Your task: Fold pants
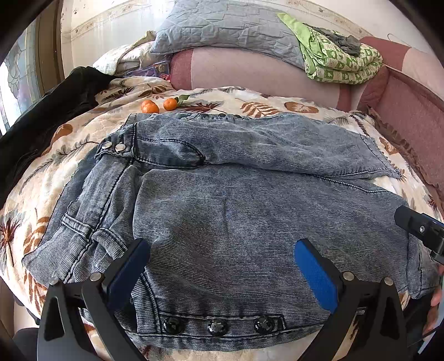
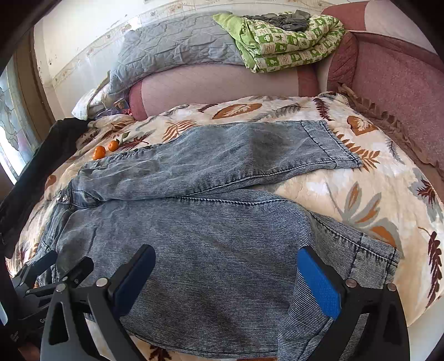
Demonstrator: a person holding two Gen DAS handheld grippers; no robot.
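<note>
Grey-blue denim pants (image 1: pixel 236 200) lie spread on a leaf-print quilt, waist to the left, the two legs running right. My left gripper (image 1: pixel 222 266) is open above the near leg, by the edge with three black buttons (image 1: pixel 217 325). My right gripper (image 2: pixel 226 277) is open over the near leg (image 2: pixel 208 250), close to its hem (image 2: pixel 383 258). The far leg (image 2: pixel 236 155) lies flat behind. Neither gripper holds cloth. The right gripper also shows at the right edge of the left wrist view (image 1: pixel 421 227), and the left gripper at the left edge of the right wrist view (image 2: pixel 36 277).
Two tangerines (image 1: pixel 158 105) sit on the quilt (image 2: pixel 360 194) beyond the waist. A dark garment (image 1: pixel 41 116) lies at the left. A grey pillow (image 1: pixel 222 25) and a green folded blanket (image 2: pixel 288 41) rest on the pink sofa back (image 2: pixel 402 91).
</note>
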